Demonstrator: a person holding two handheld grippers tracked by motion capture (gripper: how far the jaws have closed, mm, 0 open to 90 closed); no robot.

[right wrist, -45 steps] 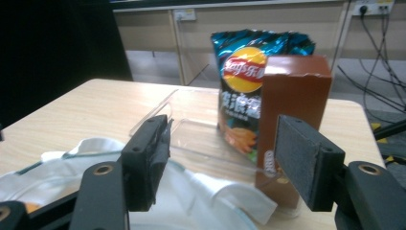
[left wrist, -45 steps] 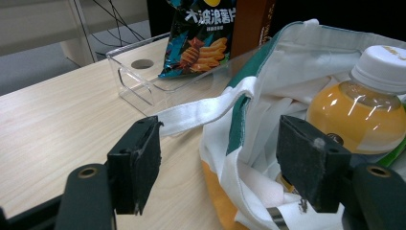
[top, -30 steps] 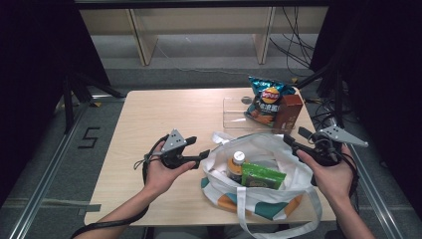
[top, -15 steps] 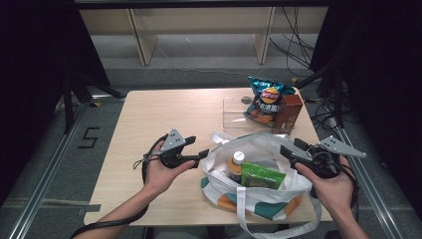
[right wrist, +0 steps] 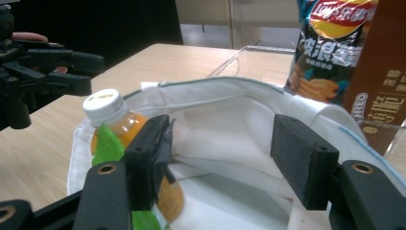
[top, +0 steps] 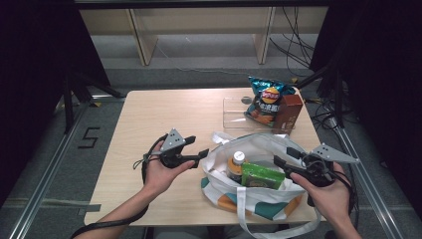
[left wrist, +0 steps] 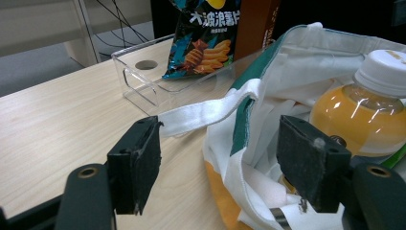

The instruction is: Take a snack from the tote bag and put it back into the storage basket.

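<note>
My right gripper (top: 281, 162), jaws open and empty, is over the right rim of the tote bag (top: 259, 199) on the bench, with the orange bottle (top: 237, 167) upright inside toward its left jaw, while my left gripper (top: 203, 153) waits open at the bag's left edge.

Lab recording bay, not a home or a shop. Pale wood worktop (top: 164, 114) stands alone on grey floor inside a frame of aluminium rails (top: 45, 184), with black curtains (top: 35, 55) hung on both sides. Loose cables (top: 293, 47) run across the floor behind it, next to bare plywood shelf units (top: 199, 22). A black "5" marker (top: 87, 138) is taped on the floor at the left, plus a strip of tape (top: 69, 207) near the front rail.
</note>
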